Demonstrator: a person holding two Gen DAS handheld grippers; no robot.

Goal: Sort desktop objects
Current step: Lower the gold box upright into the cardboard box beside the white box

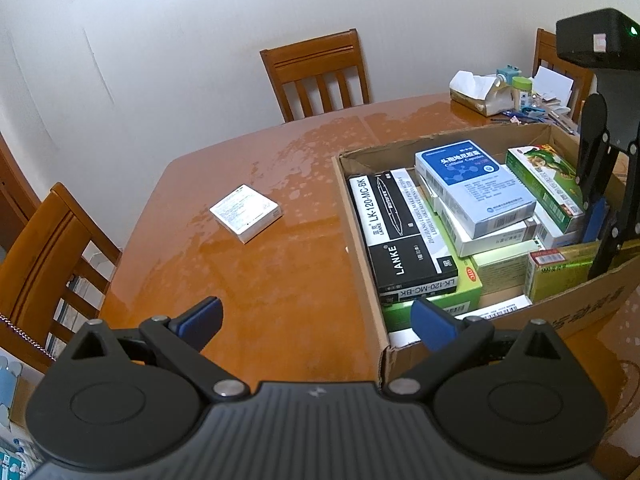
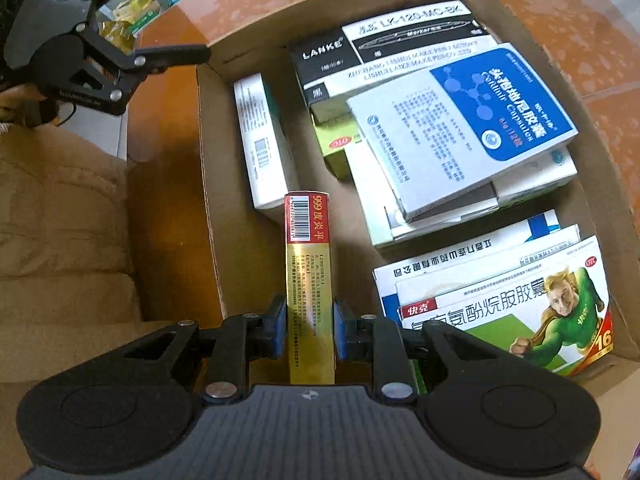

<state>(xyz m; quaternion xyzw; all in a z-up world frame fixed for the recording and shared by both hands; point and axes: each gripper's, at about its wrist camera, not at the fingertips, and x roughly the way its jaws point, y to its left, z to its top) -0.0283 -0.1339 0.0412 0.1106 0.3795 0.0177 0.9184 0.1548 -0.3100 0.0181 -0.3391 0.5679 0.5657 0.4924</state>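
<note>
Two blue pads of your right gripper [image 2: 310,330] are clamped on the narrow gold-and-red 999 ointment box [image 2: 309,280], low centre of the right wrist view, its barcode end pointing into the cardboard box [image 2: 208,184]. You hold it near its rear end only, so most of its length juts forward beyond the pads; if that far end meets the carton floor or a neighbour first, I'd expect it to pivot in the pads or twist out.

Just left of its tip stands a white box with a barcode [image 2: 262,140], on edge against the carton's left wall. A nudge from the gold box could tip it over.

To the right, lower right of the frame, lies the cold-medicine pack with the green caped figure [image 2: 520,312]; your right finger linkage looks close above its corner and could drag it as you let go.

Farther in, the blue-and-white capsule box [image 2: 464,128] lies tilted on a loose stack over the black LANKE box [image 2: 328,56]; a knock there may slide it off.

Your left gripper [image 1: 318,318] hangs wide open and empty at the bottom of the left wrist view, at the carton's near left corner. Beyond it, mid-left, a small white box [image 1: 246,212] waits on the wooden table [image 1: 256,272], not yet sorted.
</note>
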